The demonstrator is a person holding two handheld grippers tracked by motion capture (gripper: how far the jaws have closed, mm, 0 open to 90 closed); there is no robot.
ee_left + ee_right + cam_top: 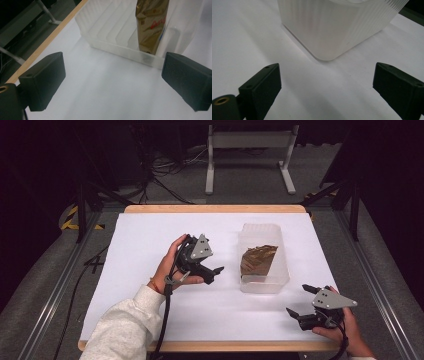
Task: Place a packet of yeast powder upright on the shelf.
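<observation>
Around me the room is dark, with a grey floor, tangled black cables and a white metal stand beyond the white-covered, wood-edged worktop. On its right half sits the ribbed translucent plastic tub, and the crinkled gold foil packet leans inside it. My left gripper hovers just left of the tub and my right gripper rests near its front corner, both with fingers spread wide and pinching nothing.
</observation>
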